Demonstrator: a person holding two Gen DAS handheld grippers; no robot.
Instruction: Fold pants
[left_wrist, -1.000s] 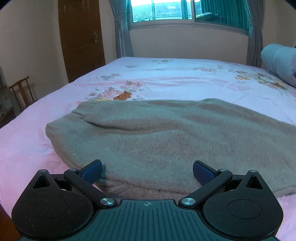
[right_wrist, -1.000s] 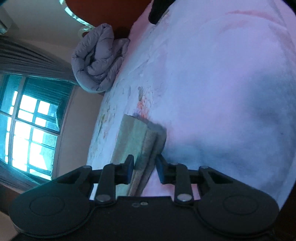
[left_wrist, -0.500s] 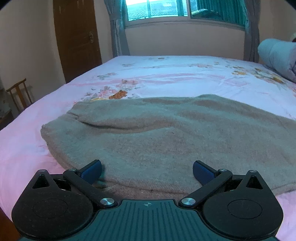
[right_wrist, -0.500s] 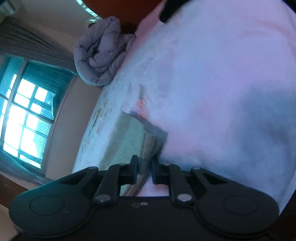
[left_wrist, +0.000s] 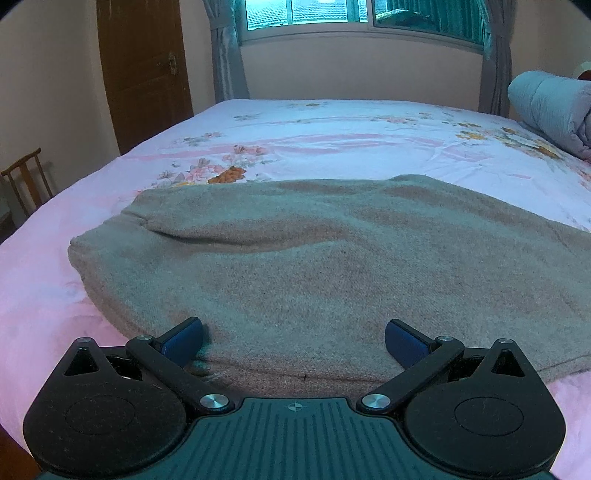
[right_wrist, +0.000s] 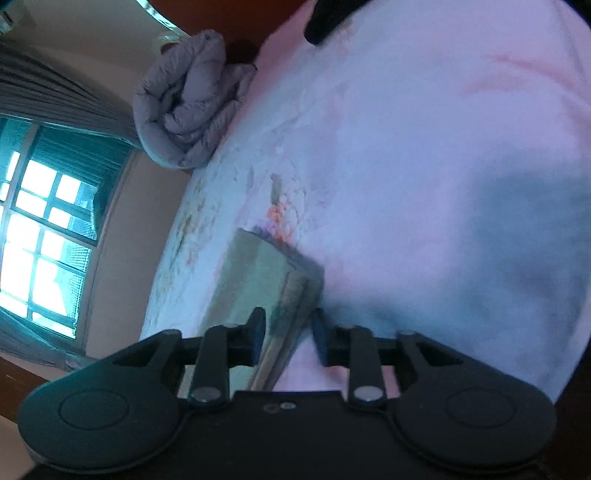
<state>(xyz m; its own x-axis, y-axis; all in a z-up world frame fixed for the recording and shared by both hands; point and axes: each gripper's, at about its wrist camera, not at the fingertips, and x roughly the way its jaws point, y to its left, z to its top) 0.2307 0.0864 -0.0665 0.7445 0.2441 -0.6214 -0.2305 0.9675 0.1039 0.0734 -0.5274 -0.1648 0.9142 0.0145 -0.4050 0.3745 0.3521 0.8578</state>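
Two tongs work at the grey-brown pants (left_wrist: 314, 266) spread flat on the bed (left_wrist: 332, 147): the left tongs (left_wrist: 293, 338) gape wide over the near edge, while the right tongs (right_wrist: 288, 332) straddle a folded edge, parted, not clenched. Beyond lie a rolled quilt (right_wrist: 188, 110), window (left_wrist: 314, 14), door (left_wrist: 144, 66) and chair (left_wrist: 26, 177).

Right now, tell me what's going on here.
A person with a tool in each hand is folding grey pants laid flat on a floral bed sheet. The left tool hovers wide open over the near edge, gripping nothing. The right tool straddles the layered end of the pants, its fingers apart.
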